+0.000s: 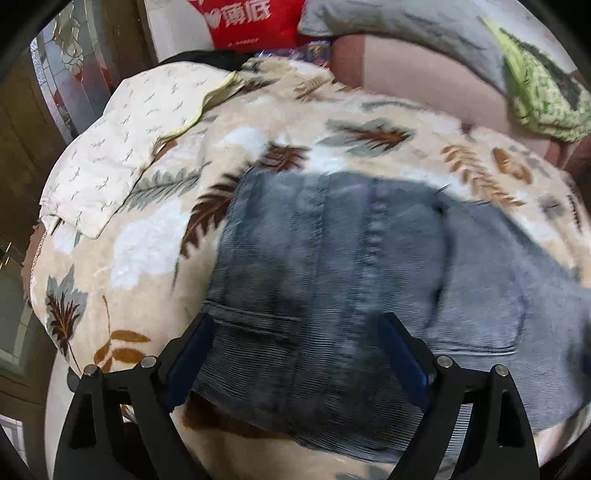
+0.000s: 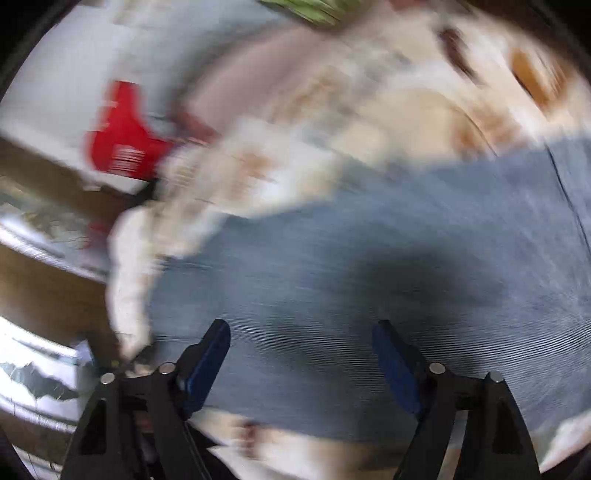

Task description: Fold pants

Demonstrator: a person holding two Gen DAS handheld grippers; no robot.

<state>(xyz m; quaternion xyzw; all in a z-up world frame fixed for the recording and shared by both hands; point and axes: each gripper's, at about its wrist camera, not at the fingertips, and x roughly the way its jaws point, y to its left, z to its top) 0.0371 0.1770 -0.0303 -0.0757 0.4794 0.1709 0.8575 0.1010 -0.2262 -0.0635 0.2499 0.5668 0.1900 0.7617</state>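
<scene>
Grey-blue corduroy pants (image 1: 332, 266) lie on a cream blanket with a leaf print (image 1: 155, 236). In the left wrist view their waist end with a back pocket lies just under my left gripper (image 1: 297, 325), which is open with its jaws wide apart over the cloth and holds nothing. In the blurred right wrist view the pants (image 2: 369, 266) fill the middle, and my right gripper (image 2: 301, 332) is open above them, holding nothing.
A white patterned cloth (image 1: 122, 140) lies on the blanket at the left. A red bag (image 1: 255, 22) and grey fabric (image 1: 399, 22) sit at the back. A green patterned cloth (image 1: 539, 96) lies at the far right. The blanket's edge drops off at the left.
</scene>
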